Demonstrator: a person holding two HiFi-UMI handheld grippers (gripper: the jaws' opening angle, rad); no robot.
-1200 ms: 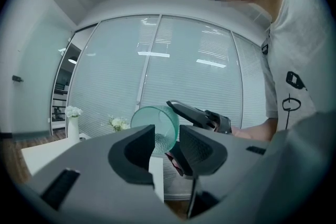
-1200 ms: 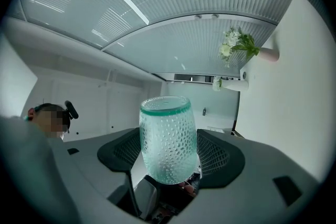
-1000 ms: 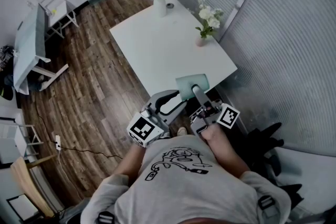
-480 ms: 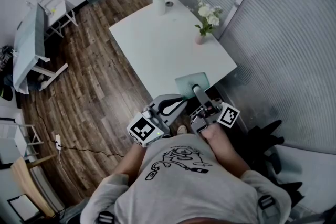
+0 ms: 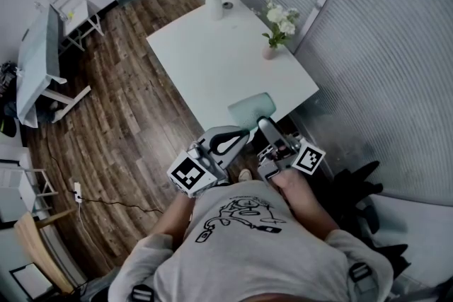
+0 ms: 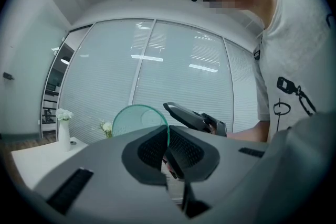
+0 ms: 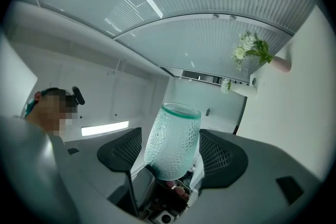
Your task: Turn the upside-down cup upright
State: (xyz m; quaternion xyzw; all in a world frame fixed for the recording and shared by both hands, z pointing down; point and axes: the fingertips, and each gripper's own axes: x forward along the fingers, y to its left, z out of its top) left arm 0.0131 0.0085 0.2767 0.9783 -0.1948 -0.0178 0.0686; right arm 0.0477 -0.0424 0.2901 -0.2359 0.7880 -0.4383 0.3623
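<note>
left gripper (image 6: 167,139) has just been closing, and its jaws now pinch the cup (image 5: 250,109) rim; a second ago they stood wide apart. right gripper (image 7: 170,152) clamps the cup's sides. cup's in the air over the table's (image 5: 212,60) near edge, shifted slightly left.

The white bench (image 5: 212,67) stands on a wood-plank floor (image 5: 127,109), its right-hand long side close along a ribbed glass wall. At its far corner stands a tall white vase (image 5: 215,8) of white flowers. Just beside that vase, on the side toward the wall, lies a small dark round thing (image 5: 230,8), too small to make out. Well apart from the tall vase, nearer the person and close to the bench's wall-side edge, stands a smaller pinkish vase (image 5: 271,54) holding white flowers with green leaves. Both vases are upright.
</note>
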